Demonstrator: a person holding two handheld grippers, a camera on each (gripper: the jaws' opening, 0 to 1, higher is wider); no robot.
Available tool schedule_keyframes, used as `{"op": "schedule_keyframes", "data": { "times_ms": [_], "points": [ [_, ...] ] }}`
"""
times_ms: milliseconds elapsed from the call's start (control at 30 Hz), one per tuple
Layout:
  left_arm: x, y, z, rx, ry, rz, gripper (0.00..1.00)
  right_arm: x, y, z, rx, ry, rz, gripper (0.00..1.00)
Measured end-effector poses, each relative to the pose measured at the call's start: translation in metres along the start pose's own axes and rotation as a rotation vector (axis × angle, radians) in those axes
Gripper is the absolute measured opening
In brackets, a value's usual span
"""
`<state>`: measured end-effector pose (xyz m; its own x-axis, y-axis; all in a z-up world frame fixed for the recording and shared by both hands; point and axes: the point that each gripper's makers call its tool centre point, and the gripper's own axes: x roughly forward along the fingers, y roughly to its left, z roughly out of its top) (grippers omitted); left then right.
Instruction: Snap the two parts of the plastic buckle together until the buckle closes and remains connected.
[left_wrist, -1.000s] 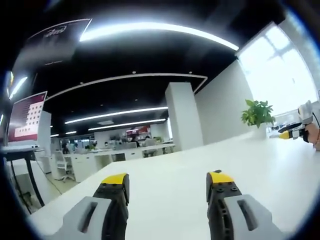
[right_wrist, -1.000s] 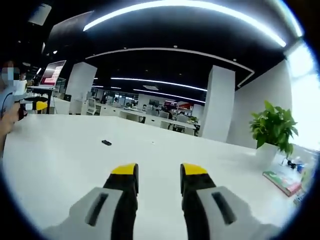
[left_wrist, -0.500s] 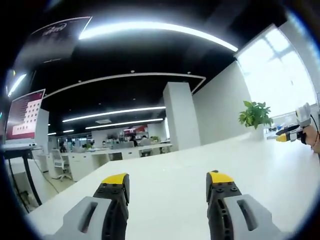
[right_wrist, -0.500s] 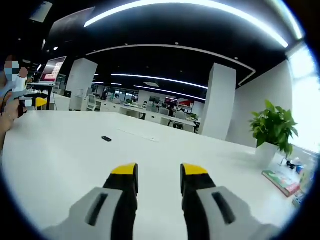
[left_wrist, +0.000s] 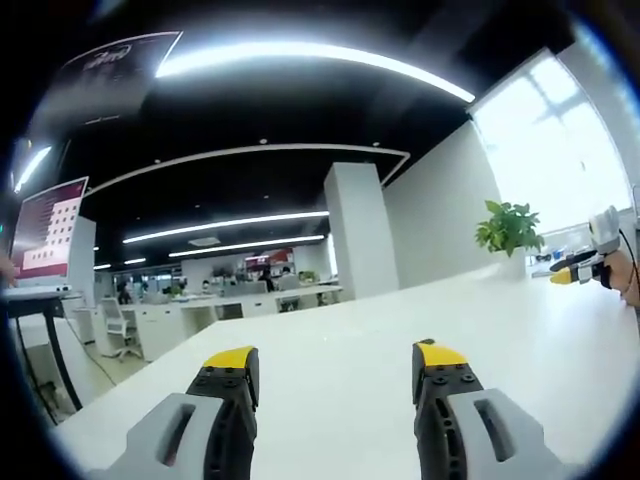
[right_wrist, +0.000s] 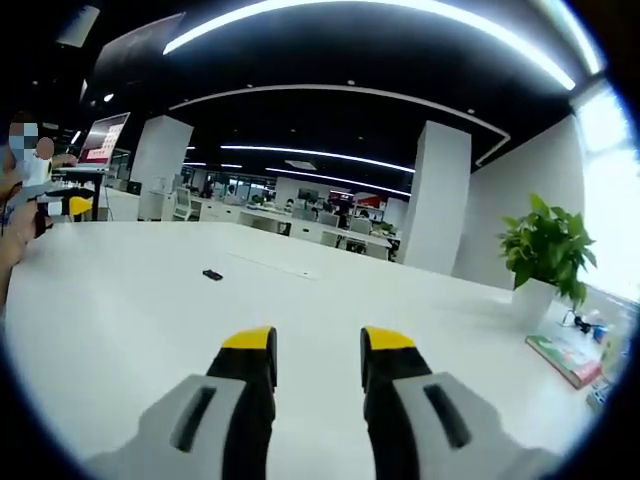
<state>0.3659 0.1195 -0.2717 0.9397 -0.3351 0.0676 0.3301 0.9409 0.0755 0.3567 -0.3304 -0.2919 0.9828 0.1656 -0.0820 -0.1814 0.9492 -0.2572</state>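
A: Left gripper view, item one?
B: My left gripper (left_wrist: 335, 365), jaws apart, empty, over the white table (left_wrist: 560, 330).
A: Right gripper view?
B: My right gripper (right_wrist: 318, 345), parted, empty. Small dark piece (right_wrist: 212, 274), likely the buckle, lies well ahead.
A: Risk?
B: Small piece; a careless pinch may skid it off.

Bright ceiling strips (left_wrist: 310, 55), window (left_wrist: 560, 150) glare, strong fisheye curving, edges blurred.

Both views sit low over the white table (left_wrist: 560, 340), facing level across it; each catches the plant (right_wrist: 548, 250) at right.
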Motion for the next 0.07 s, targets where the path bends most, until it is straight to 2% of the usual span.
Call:
{"op": "schedule_keyframes", "data": {
  "times_ms": [67],
  "points": [
    [0.0004, -0.0005, -0.0010, -0.002, 0.005, -0.003, 0.64, 0.0005, 0.0008, -0.0008, -0.001, 0.004, 0.004, 0.33]
  ]
}}
